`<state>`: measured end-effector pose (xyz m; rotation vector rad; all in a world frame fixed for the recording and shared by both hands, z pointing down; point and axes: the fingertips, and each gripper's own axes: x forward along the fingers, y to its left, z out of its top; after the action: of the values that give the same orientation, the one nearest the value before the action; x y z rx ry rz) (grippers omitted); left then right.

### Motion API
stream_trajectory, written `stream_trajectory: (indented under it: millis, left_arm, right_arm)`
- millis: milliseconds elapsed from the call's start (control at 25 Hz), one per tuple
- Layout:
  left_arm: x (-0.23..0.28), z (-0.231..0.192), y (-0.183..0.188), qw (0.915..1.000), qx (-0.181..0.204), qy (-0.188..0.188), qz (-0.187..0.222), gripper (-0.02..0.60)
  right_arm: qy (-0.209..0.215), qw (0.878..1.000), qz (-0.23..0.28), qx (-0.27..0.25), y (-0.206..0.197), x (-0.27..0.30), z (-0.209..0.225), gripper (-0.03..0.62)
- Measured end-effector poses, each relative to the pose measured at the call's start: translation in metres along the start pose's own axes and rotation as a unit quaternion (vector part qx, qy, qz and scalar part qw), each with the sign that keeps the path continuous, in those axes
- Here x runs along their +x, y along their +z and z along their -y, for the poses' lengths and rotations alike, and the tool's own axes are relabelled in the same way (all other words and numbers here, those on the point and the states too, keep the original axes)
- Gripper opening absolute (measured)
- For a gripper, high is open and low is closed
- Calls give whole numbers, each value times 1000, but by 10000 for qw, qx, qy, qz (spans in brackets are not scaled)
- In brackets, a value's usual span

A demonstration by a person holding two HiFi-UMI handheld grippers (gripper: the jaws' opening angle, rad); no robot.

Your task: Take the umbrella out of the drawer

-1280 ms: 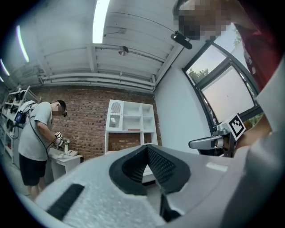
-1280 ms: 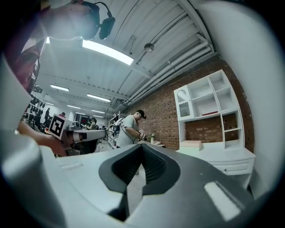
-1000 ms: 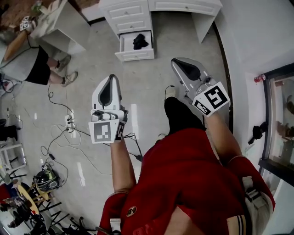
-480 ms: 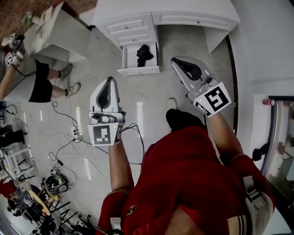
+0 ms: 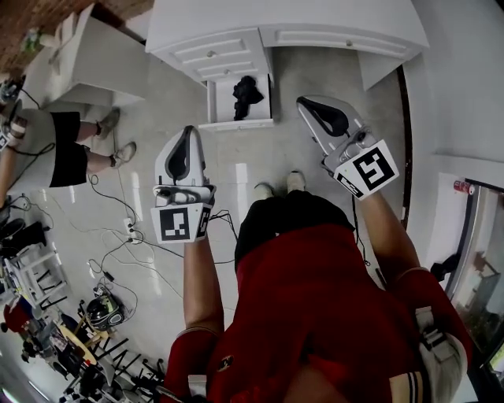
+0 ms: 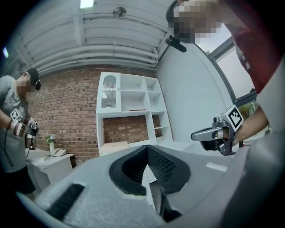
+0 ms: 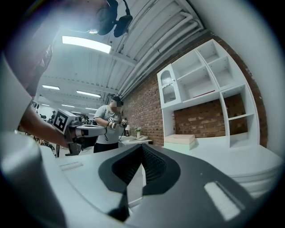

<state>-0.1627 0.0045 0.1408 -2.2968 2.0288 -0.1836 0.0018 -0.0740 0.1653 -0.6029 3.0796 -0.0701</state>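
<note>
The black folded umbrella (image 5: 246,93) lies in the open bottom drawer (image 5: 217,101) of a white desk (image 5: 236,24) at the top of the head view. Both grippers are held level in front of me, short of the drawer and above the floor. My left gripper (image 5: 189,129) is shut and empty, below and left of the drawer. My right gripper (image 5: 302,101) is also shut and empty, just right of the drawer front. In the left gripper view the left gripper (image 6: 145,148) has its jaws together; the right gripper (image 7: 141,147) shows the same in its own view.
A person in a grey shirt (image 5: 55,149) stands at the left by a second white desk (image 5: 102,63). Cables and a power strip (image 5: 128,228) lie on the floor at the left. A white shelf unit (image 6: 129,111) stands against a brick wall.
I have walked toward the desk: the open drawer with the umbrella sits lower and nearer in the head view. Both grippers travelled forward with me, still shut.
</note>
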Motion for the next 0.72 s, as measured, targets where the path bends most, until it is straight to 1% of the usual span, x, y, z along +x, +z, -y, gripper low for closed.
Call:
stream_trajectory:
  millis: [160,280,360,520,720]
  left_arm:
    - [31,-13,-29,9998,-29,-155,-118,8]
    - [51,-22,-59,9993,-87,-263,-264,8]
    - [65,-29,-84,9985,-93,-329,-429,8]
    - [91,-40,-134,9969,-113,-568,-524,8]
    - [122,-55,-210,9945,-190,-713,-739,8]
  right_arm:
    - [-176,9996,-191,82,-22,14,16,12]
    - [-310,9989,-330,119,-42,25,25,12]
    - [-370,9984,-407,156,-59,35,30,12]
    - [-436,9973,-558,197,-101,59,40,12]
    - [-516,9962,-677,177,-163,89,56,12]
